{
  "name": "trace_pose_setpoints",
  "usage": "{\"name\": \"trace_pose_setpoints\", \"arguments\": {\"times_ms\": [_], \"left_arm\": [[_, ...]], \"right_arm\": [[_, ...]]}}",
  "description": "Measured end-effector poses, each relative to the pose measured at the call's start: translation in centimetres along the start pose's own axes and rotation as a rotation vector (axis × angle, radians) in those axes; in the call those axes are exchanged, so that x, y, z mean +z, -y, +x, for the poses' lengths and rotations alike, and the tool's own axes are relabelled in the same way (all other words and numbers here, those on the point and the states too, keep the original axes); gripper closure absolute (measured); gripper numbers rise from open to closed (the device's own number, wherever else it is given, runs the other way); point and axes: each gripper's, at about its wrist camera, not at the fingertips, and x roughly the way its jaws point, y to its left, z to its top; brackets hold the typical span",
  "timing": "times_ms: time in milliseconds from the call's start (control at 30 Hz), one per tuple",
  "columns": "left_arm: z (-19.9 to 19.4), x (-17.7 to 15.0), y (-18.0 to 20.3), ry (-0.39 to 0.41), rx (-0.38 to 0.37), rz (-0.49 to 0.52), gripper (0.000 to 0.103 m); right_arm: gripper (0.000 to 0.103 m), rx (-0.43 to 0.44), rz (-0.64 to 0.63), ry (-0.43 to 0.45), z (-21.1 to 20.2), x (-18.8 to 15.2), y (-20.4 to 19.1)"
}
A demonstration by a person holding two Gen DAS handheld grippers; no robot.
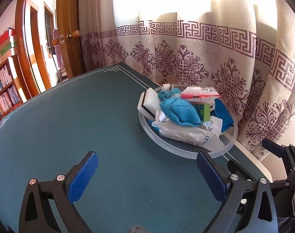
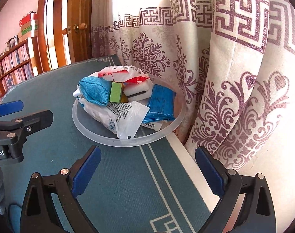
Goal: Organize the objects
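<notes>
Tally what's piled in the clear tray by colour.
Blue: 2 – cloth pouch, flat packet
Green: 1 – block
White: 3 – foam box, white foam block, printed bag
Red-and-white: 1 – bag
Total: 7, all in the tray.

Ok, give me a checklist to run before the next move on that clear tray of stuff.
1. Left hand-held gripper open and empty: ok.
2. Right hand-held gripper open and empty: ok.
3. Round clear plastic tray fully on the green table mat: ok.
4. Blue cloth pouch on top of the pile, reachable: ok.
5. Green rectangular block free of the white plastic packet: cannot tell.
6. Patterned curtain clear of the tray's far rim: not ok, it hangs right against it.
</notes>
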Motion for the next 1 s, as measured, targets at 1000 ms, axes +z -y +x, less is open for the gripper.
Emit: {"name": "trace_pose_setpoints", "arguments": {"times_ms": [1000], "left_arm": [[1.4, -0.7, 0.9, -0.068, -0.029, 0.015, 0.0]], "right_arm": [[0.005, -0.05, -0.014, -0.028, 1.3, 0.5, -0.1]]}}
